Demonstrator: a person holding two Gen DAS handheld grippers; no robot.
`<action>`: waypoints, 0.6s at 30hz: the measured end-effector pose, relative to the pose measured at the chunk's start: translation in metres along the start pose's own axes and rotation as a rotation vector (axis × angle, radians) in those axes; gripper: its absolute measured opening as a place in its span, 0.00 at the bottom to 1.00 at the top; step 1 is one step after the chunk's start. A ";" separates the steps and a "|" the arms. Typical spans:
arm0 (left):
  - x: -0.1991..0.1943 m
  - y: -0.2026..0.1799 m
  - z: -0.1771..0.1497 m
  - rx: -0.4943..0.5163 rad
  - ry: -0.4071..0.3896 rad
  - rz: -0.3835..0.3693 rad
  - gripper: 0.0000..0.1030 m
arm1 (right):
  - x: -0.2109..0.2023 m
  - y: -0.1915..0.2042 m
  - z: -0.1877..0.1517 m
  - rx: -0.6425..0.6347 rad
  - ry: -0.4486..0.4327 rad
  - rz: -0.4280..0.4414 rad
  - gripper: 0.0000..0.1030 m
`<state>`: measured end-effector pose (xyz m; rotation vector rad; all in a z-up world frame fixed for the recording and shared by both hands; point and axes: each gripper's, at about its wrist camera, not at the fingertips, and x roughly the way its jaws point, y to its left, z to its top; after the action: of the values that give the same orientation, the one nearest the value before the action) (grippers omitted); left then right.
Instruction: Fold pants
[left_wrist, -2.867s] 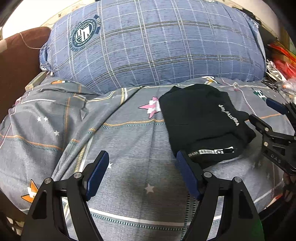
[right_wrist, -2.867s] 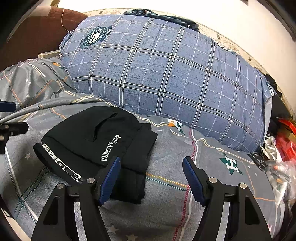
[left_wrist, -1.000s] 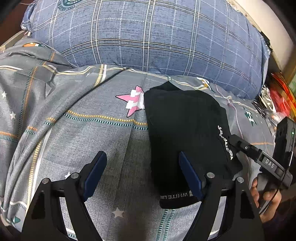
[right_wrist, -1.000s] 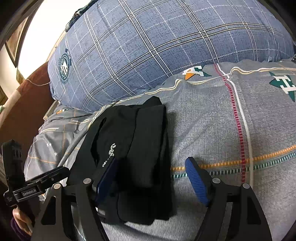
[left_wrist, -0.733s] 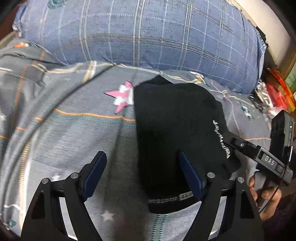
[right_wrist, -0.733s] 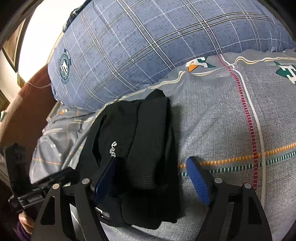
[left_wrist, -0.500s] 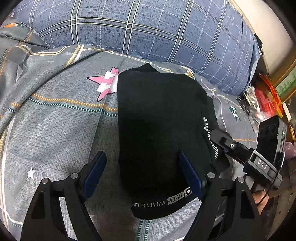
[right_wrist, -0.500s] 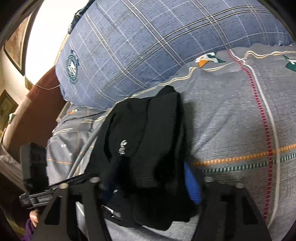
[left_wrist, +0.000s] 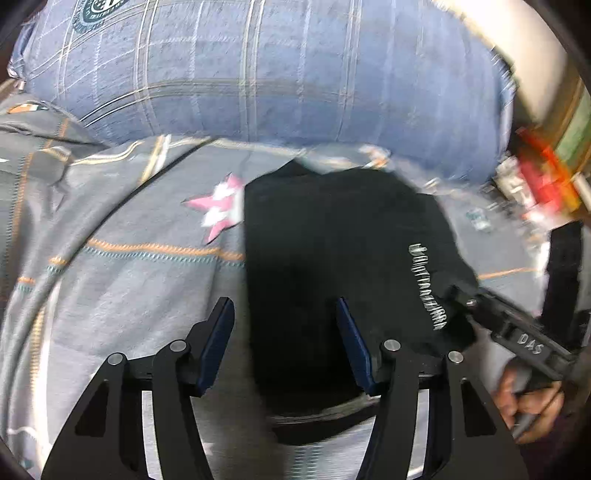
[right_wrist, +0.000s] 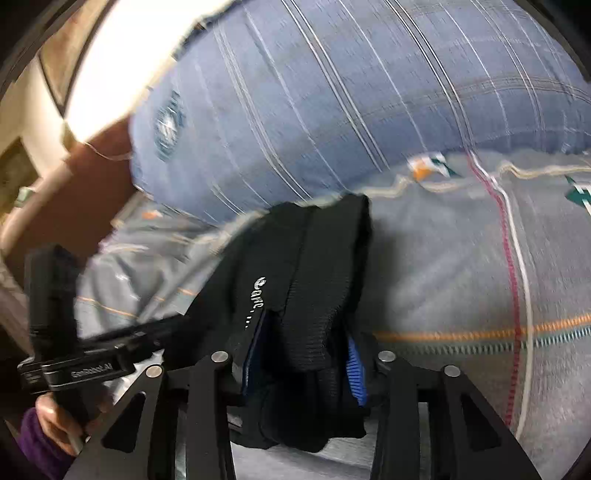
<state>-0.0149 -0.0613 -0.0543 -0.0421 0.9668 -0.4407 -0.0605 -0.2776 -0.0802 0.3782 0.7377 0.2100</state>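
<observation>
The folded black pants (left_wrist: 332, 266) with white lettering lie as a thick bundle on the grey patterned bedsheet (left_wrist: 122, 277). My left gripper (left_wrist: 284, 325) is half closed around the bundle's left near edge, its blue pads apart from each other. In the right wrist view the pants (right_wrist: 306, 280) bulge up between the blue pads of my right gripper (right_wrist: 303, 350), which is shut on the bundle's right near edge. The right gripper also shows in the left wrist view (left_wrist: 517, 332), and the left gripper in the right wrist view (right_wrist: 110, 354).
A large blue plaid pillow (left_wrist: 258, 70) lies behind the pants. Red and orange clutter (left_wrist: 543, 181) sits at the right edge of the bed. A brown headboard or cushion (right_wrist: 70, 206) is at the left.
My right gripper has closed on the pants bundle. My left gripper's jaws have narrowed around the other side. Both views are blurred by motion.
</observation>
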 end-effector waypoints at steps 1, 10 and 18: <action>0.002 0.002 -0.002 -0.016 0.007 0.006 0.66 | 0.004 -0.001 -0.002 0.002 0.024 -0.027 0.45; -0.035 -0.001 -0.008 0.020 -0.084 0.289 0.82 | -0.032 0.017 -0.001 -0.090 -0.096 -0.107 0.64; -0.067 -0.011 -0.020 0.084 -0.187 0.403 0.82 | -0.047 0.048 -0.014 -0.142 -0.086 -0.143 0.69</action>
<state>-0.0675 -0.0427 -0.0108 0.1825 0.7474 -0.1027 -0.1066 -0.2453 -0.0415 0.1977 0.6585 0.1098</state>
